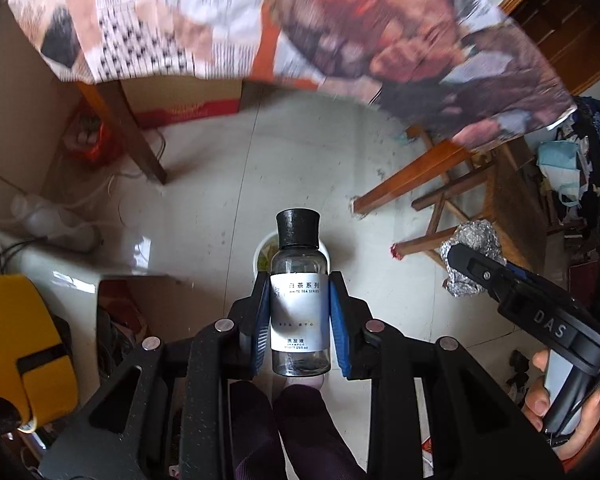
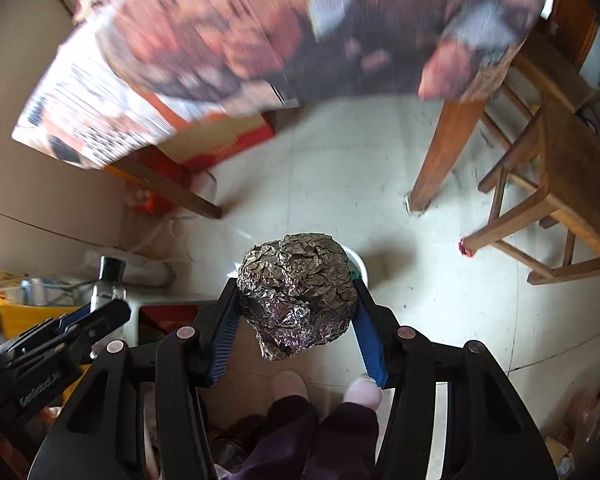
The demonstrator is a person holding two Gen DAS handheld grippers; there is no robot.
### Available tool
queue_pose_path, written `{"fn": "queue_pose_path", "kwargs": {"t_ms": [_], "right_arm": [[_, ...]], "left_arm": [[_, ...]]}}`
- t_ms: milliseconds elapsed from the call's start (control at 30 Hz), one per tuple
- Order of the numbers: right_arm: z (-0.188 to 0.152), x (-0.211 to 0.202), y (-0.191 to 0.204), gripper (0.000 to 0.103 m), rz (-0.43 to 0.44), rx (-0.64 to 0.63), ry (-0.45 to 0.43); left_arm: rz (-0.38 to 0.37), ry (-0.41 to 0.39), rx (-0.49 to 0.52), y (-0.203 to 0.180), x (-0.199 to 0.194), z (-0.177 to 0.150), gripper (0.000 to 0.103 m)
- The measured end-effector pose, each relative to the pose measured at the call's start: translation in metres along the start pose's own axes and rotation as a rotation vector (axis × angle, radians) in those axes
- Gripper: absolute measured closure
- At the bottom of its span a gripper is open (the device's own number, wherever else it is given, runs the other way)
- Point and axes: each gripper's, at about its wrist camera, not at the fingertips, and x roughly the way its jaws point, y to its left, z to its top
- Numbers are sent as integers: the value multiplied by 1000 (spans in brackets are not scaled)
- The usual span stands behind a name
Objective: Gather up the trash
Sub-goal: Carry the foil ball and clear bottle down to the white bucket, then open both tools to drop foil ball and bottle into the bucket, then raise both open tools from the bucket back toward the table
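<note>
In the left wrist view, my left gripper is shut on a small clear bottle with a black cap and a white label, held upright between the blue pads. It points steeply down at the floor. A white bin shows on the floor just behind the bottle. In the right wrist view, my right gripper is shut on a crumpled foil ball; the bin's rim peeks out behind it. Each view also catches the other gripper: the foil ball at right, the bottle at left.
A table draped in printed newspaper spans the top, with wooden legs on the pale tiled floor. A wooden chair stands right, a cardboard box under the table. The person's legs and slippers are below.
</note>
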Motion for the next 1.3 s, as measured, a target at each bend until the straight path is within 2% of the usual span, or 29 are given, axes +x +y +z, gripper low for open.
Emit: {"fn": "queue_pose_path", "kwargs": {"t_ms": [200, 333, 467, 567, 667, 800, 867, 933, 1000, 1133, 1300], "right_arm": [[7, 58, -5, 53, -4, -56, 26], [11, 94, -2, 47, 9, -114, 91], [11, 119, -14, 43, 28, -83, 143], [8, 122, -25, 43, 19, -58, 160], [5, 116, -32, 43, -25, -58, 155], [5, 103, -41, 43, -59, -52, 148], [8, 97, -46, 43, -64, -37, 141], [9, 89, -49, 43, -65, -23, 134], [11, 78, -49, 43, -66, -11, 120], [15, 58, -41, 43, -67, -4, 94], [25, 16, -22, 43, -63, -16, 53]], "left_arm": [[13, 61, -39, 20, 64, -10, 76], [14, 84, -61, 29, 97, -9, 76], [6, 99, -83, 32, 122, -5, 76], [4, 111, -79, 28, 138, 0, 76], [-21, 135, -73, 20, 152, 4, 76], [-46, 191, -26, 4, 165, 12, 76], [-35, 223, 0, -4, 168, 14, 75], [-15, 226, 27, -10, 163, 16, 57], [-4, 199, 44, -14, 152, 17, 52], [13, 181, 78, -23, 130, 21, 52], [30, 134, 110, -32, 80, 29, 52]]}}
